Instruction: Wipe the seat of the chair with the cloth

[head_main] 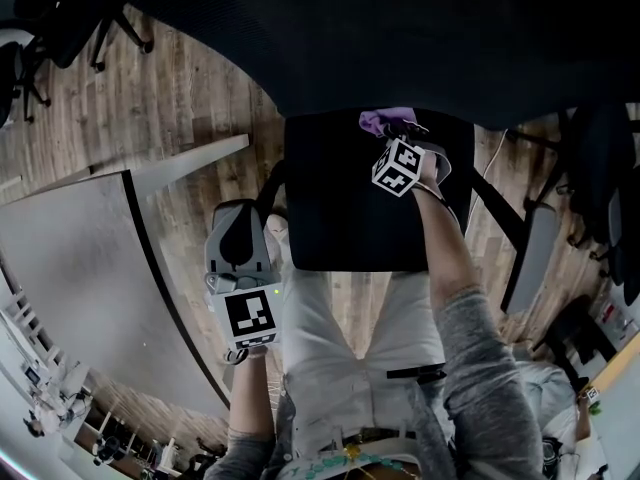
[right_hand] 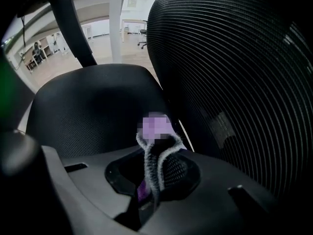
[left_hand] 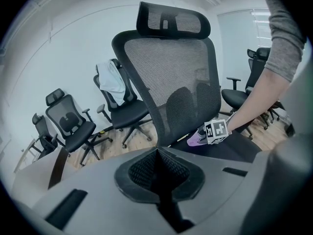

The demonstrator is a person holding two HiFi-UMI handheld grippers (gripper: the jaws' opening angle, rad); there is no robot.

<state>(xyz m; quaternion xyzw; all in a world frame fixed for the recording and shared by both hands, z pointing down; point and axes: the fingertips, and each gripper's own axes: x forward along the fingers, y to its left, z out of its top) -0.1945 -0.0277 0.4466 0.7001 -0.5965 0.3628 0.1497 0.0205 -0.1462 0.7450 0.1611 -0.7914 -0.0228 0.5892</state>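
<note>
At the seat's (right_hand: 88, 106) rear edge, the right tool (right_hand: 154, 176) clamps cloth (right_hand: 155, 126).

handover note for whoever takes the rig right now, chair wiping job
Right tool: shut on the purple cloth, at the rear of the black seat, beside the mesh backrest.
Left tool: shut, empty, held clear of the seat on the person's left.
Done: cloth gripped and brought to the seat's back; how much is wiped can't be told.
Left: probably draw the cloth forward across the seat.
</note>
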